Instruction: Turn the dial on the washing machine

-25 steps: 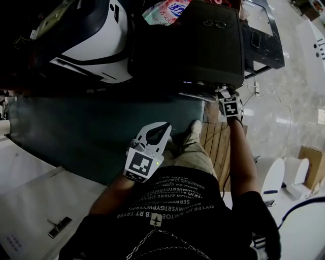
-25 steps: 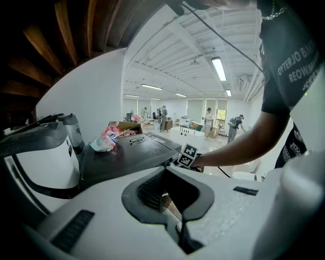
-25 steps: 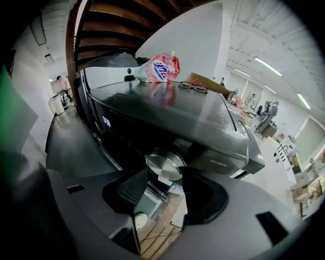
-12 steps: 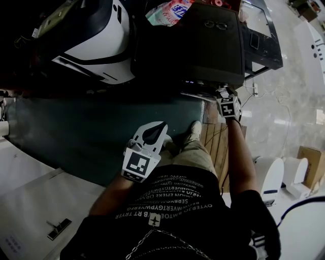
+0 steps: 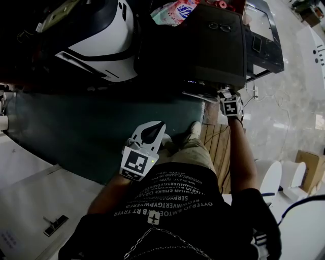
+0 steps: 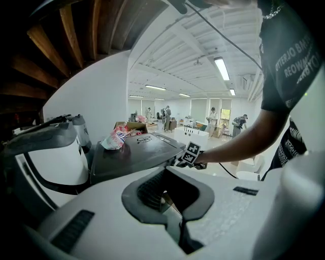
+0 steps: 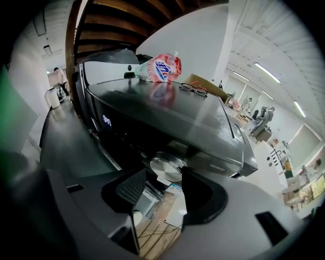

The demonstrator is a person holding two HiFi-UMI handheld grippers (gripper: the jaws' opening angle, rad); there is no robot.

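The washing machine [image 5: 213, 45] is dark grey, with its control panel facing me. Its round silver dial [image 7: 165, 165] shows in the right gripper view, just past the fingertips and centred between them. My right gripper [image 7: 165, 185] sits at that panel [image 5: 227, 96], and its jaws are opening. Small gaps show on either side of the dial, so the pads do not press on it. My left gripper [image 5: 158, 127] hangs by my waist over the green floor, away from the machine. Its jaws [image 6: 172, 188] are shut on nothing.
A red and white pouch [image 5: 175, 10] and a pair of glasses [image 5: 219, 25] lie on the machine's lid. A white and black appliance [image 5: 96, 40] stands to its left. A wooden slat platform [image 5: 216, 142] lies below the panel, and a cardboard box [image 5: 307, 165] sits at the right.
The left gripper has drifted slightly left and down. The right gripper has stayed at the machine's front panel.
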